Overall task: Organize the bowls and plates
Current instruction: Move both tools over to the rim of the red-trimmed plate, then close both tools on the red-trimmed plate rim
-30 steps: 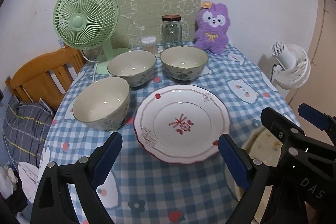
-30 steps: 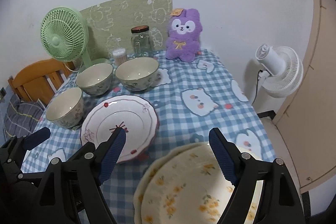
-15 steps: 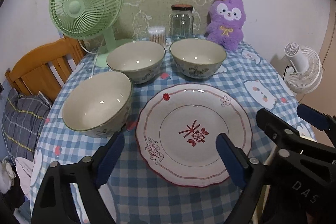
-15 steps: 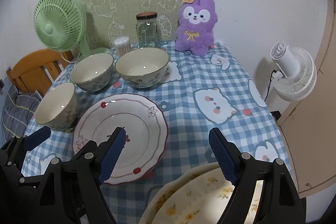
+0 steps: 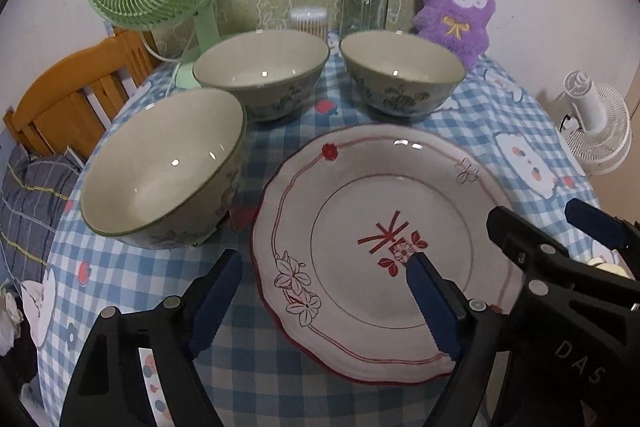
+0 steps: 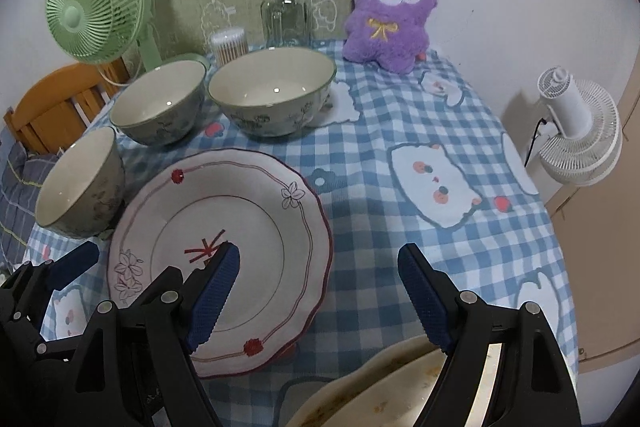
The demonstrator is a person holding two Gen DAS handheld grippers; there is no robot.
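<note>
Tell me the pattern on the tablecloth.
Blue-and-white check tablecloth with cartoon animal faces, clearest in the right wrist view.

Home dining corner. Checked cartoon tablecloth (image 6: 400, 131), purple plush toy (image 6: 390, 15), green desk fan (image 6: 94, 13), wooden chair (image 5: 76, 87). Ceramic bowls (image 5: 262, 71) set out.

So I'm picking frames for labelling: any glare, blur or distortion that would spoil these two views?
Left wrist view: small ceiling-light glints on the red-patterned plate and the near bowl; fisheye bends the tablecloth edges, corners black. Right wrist view: the yellow-flowered plate at the bottom edge is smeared and dim; the purple plush stays sharp.
</note>
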